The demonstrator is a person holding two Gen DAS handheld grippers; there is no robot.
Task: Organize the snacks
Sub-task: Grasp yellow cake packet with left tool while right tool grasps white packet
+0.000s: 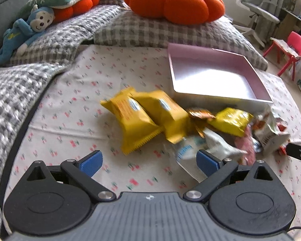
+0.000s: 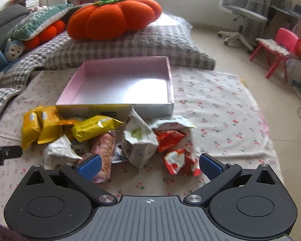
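A heap of snack packets lies on a cherry-print cloth point(image 2: 220, 108) in front of a shallow pink box point(image 2: 122, 84) that holds nothing. Two yellow packets point(image 1: 142, 118) sit at the heap's left, with a third yellow packet point(image 2: 94, 127), a white carton point(image 2: 139, 138), a pink packet point(image 2: 105, 150) and red packets point(image 2: 179, 160) to their right. My left gripper point(image 1: 149, 163) hovers open just short of the yellow packets, with a white packet point(image 1: 220, 147) by its right finger. My right gripper point(image 2: 149, 165) is open in front of the carton and red packets. The pink box point(image 1: 216, 76) lies beyond the heap.
Grey checked cushions point(image 2: 130, 48) and an orange pumpkin pillow point(image 2: 114, 18) lie behind the box, with a blue monkey toy point(image 1: 24, 32) at the far left. A grey office chair point(image 2: 240, 14) and a red child's chair point(image 2: 279, 48) stand on the tiled floor to the right.
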